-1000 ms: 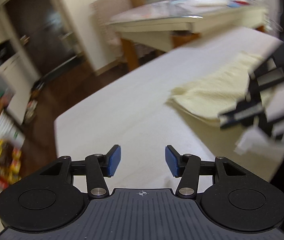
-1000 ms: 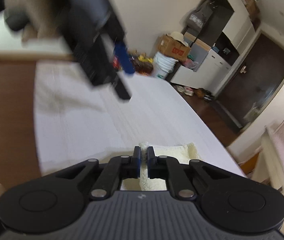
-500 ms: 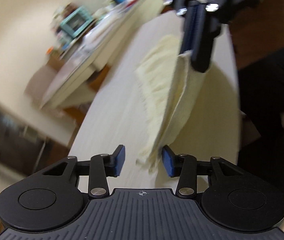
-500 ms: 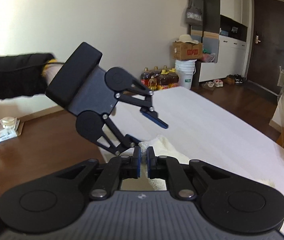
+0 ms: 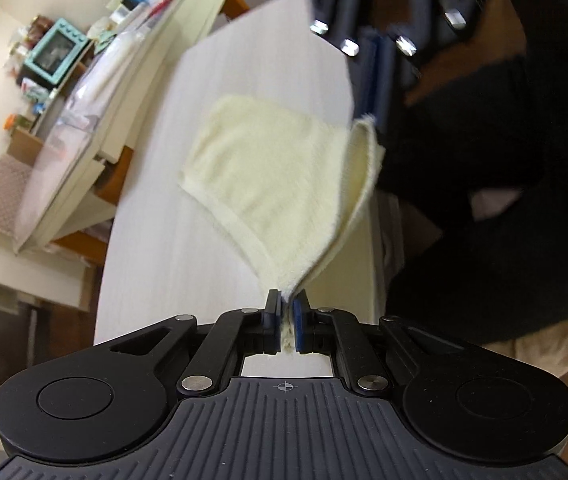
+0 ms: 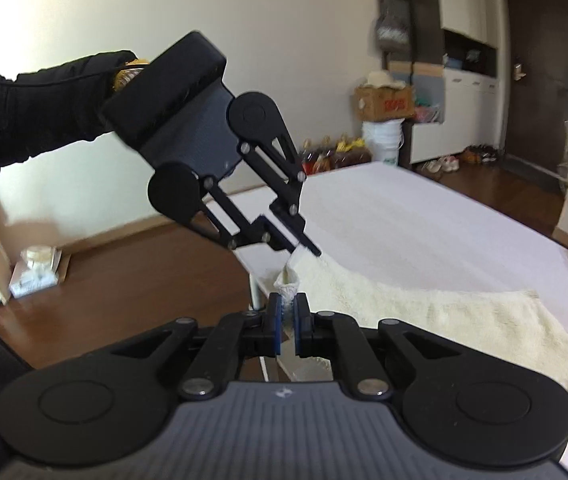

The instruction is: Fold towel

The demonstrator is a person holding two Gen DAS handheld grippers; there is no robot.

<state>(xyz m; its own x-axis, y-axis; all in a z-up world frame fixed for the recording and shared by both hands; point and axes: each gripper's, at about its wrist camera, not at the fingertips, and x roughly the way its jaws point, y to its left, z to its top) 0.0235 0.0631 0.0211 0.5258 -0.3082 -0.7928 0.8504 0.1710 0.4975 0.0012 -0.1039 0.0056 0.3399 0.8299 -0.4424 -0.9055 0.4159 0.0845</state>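
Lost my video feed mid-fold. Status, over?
Left gripper just closed, shut on towel corner. Right gripper shut on the neighbouring corner. Towel half lifted off white table. Nothing in the way.

Soft daylight; fisheye-bent edges, motion blur in left view.

Around me were cream walls (image 6: 84, 8), brown wood floor (image 6: 124, 280), and a dark door (image 6: 543, 72) at upper right. White cabinets (image 6: 467, 116) beside it, a cluttered side table (image 5: 96, 92) at left.

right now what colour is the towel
Pale cream towel, plain, clearest in the left wrist view.
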